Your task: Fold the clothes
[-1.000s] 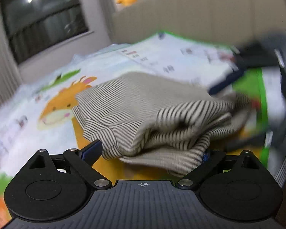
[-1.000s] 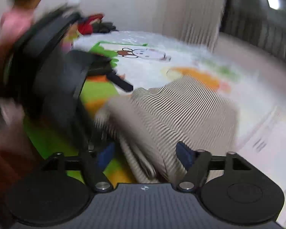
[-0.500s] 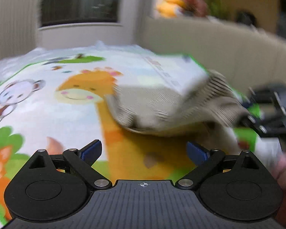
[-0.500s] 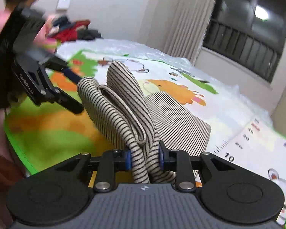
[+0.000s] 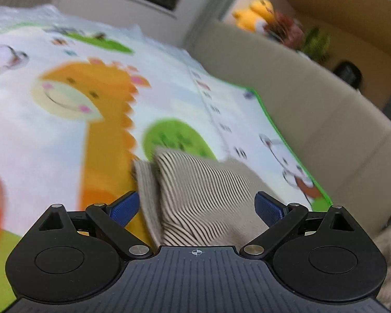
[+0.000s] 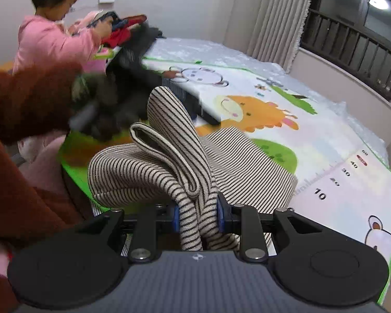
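While the right gripper (image 6: 198, 215) pinches the striped garment (image 6: 169, 161) above the play mat (image 6: 325, 140), only the left view shows the left gripper (image 5: 196, 207) gaping, holding nothing.

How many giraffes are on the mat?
1: the giraffe is mid-mat, beyond the striped garment. Cloth may hide others.

Each gripper, the left gripper (image 5: 196, 206) and the right gripper (image 6: 198, 215), is matte black plastic with a ribbed dark-grey top plate bearing a small white crosshair mark just behind the fingers (image 5: 123, 207). Round black discs sit outboard of the fingers on either side, angled link arms are pinned by silver screw heads, and the finger pads are blue. A fuzzy rust-brown sleeve (image 6: 26, 104) shows well to the left of the right gripper's fingers.
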Available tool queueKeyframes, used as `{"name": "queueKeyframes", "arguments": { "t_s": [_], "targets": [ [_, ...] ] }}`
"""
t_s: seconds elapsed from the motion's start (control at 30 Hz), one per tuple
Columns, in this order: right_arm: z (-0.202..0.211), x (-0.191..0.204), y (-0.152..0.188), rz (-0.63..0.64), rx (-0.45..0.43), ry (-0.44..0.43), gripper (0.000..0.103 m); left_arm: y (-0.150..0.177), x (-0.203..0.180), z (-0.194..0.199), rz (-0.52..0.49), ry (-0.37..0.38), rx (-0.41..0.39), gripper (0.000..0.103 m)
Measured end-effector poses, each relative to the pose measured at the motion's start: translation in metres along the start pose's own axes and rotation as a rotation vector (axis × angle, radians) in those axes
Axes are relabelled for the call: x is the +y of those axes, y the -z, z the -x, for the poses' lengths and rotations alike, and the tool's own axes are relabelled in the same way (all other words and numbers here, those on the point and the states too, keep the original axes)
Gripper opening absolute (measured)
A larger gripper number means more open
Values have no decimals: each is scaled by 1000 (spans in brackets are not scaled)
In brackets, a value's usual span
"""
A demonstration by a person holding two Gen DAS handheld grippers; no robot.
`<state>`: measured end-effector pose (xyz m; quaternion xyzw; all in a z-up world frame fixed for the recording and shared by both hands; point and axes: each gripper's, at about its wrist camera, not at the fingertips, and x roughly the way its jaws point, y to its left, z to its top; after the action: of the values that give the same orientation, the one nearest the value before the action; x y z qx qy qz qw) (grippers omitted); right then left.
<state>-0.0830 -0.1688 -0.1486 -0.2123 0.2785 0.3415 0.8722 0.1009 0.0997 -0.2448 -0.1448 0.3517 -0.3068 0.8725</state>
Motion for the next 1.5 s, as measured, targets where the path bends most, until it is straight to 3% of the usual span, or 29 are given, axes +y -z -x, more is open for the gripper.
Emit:
{"name": "queueKeyframes", "arguments": {
  "t_s": [0.13,0.33,0.5,0.57,0.67,0.73,0.8,0.87,0.9,0.97,1.03,1.1,1.23,1.33,1.43,1.5],
  "targets": [
    [-2,-22,-24,16,-8,-1,25,15,0,-13,-86,-51,68,98],
    [-71,-84,-63,-21,32,-52,27,1,35,31,-22,-118,-15,98],
    [-166,-129,-55,-101,136,-40,36,-4,22,72,-26,-39,-122,99],
    [-181,-140,-48,-160,117,-34,55,-5,3,76,-71,35,-149,100],
    [-176,-152,-40,-240,79,-23,67,-7,-26,55,-129,107,-137,100],
    [-167,-153,-36,-242,67,6,68,-9,-43,34,-162,129,-112,100],
    [-153,-150,-34,-228,42,61,68,-9,-50,5,-187,51,-72,100],
    [-132,-144,-36,-194,-16,172,65,-10,-48,-20,-191,-41,-43,99],
    [-121,-139,-37,-168,-53,234,61,-11,-43,-30,-187,-100,-39,96],
    [-97,-130,-38,-145,-142,314,41,-14,-26,-44,-132,-181,-29,96],
    [-78,-128,-38,-204,-213,279,40,-15,-6,-49,-28,-168,-28,99],
    [-76,-126,-32,-256,-223,219,40,-14,3,-49,20,-158,-31,101],
    [-128,-123,0,-305,-78,193,41,-16,5,-42,25,-213,-45,102],
    [-153,-130,25,-385,-56,194,45,-21,-8,-13,-25,-268,-115,100],
    [-150,-137,28,-415,-71,178,47,-30,-28,17,-52,-157,-217,99],
    [-152,-139,29,-417,-71,182,51,-30,-37,16,-64,-78,-235,99]
  ]
}}
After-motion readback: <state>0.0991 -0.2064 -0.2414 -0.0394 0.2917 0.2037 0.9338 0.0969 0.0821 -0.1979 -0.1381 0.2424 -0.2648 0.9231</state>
